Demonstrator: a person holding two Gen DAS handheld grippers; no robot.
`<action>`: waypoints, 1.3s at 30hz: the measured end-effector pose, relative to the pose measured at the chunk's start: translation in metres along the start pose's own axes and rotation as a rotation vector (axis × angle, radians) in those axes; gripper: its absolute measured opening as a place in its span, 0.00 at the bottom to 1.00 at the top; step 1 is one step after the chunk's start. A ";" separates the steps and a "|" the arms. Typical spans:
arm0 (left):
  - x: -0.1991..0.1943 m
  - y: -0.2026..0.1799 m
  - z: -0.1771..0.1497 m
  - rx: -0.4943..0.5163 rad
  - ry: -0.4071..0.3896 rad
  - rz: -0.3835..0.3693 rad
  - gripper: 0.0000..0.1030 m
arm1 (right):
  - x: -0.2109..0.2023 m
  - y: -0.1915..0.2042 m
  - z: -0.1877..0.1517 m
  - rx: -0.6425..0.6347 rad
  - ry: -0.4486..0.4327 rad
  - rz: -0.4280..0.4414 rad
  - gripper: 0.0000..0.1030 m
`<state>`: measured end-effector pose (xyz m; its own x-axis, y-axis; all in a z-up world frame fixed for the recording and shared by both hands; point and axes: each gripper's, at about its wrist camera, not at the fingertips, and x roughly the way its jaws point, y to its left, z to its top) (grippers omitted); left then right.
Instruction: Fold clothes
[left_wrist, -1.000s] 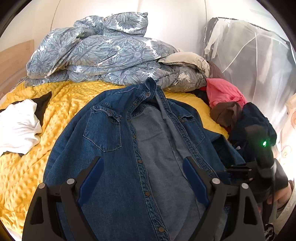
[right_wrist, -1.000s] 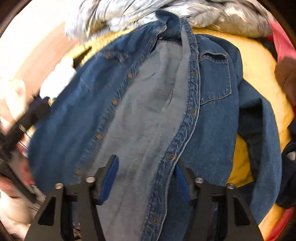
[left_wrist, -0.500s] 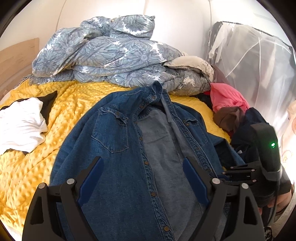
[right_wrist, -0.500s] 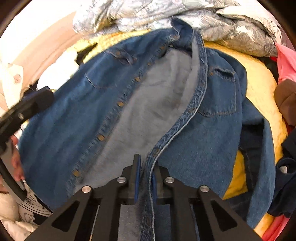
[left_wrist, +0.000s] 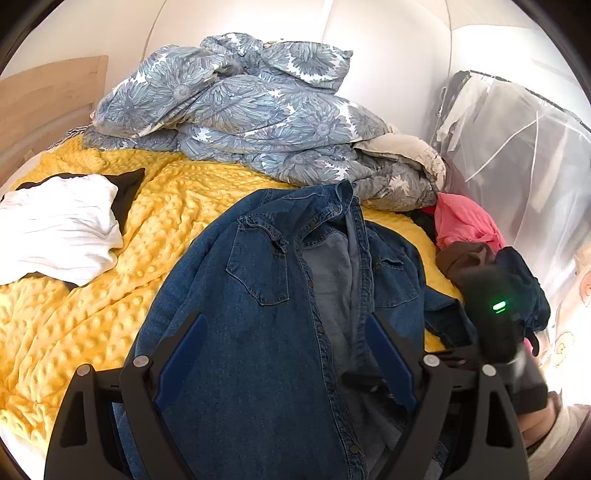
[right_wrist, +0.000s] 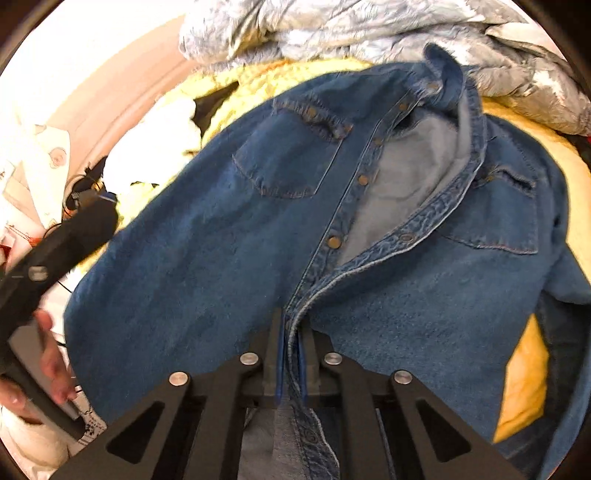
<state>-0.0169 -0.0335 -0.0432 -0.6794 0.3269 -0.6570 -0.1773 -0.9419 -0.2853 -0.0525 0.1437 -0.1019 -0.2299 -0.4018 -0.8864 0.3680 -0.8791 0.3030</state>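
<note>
Your right gripper (right_wrist: 291, 343) pinches the buttonhole edge of the denim shirt (right_wrist: 229, 266), pads pressed on the fabric. The shirt lies partly open on the yellow blanket (right_wrist: 524, 387). Your left hand (right_wrist: 51, 354) grips the other tool beside its sleeve.

White wall (left_wrist: 388, 48) across top; wooden headboard (left_wrist: 44, 96) upper left; bed with yellow blanket (left_wrist: 177, 221); clear-covered clothes rack (left_wrist: 517, 155) right; bright daylight.
</note>
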 end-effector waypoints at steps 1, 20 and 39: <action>0.000 0.000 0.000 -0.001 0.001 -0.002 0.86 | 0.006 0.001 0.000 0.006 0.013 -0.003 0.11; -0.014 -0.022 -0.003 0.018 -0.032 -0.068 0.86 | -0.080 -0.056 -0.094 0.137 -0.072 0.173 0.56; -0.001 -0.029 -0.010 0.051 0.011 -0.038 0.86 | -0.049 -0.074 -0.138 0.258 0.138 0.340 0.53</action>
<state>-0.0038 -0.0057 -0.0410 -0.6639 0.3630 -0.6538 -0.2392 -0.9314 -0.2743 0.0564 0.2640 -0.1289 -0.0060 -0.6563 -0.7545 0.1608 -0.7453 0.6470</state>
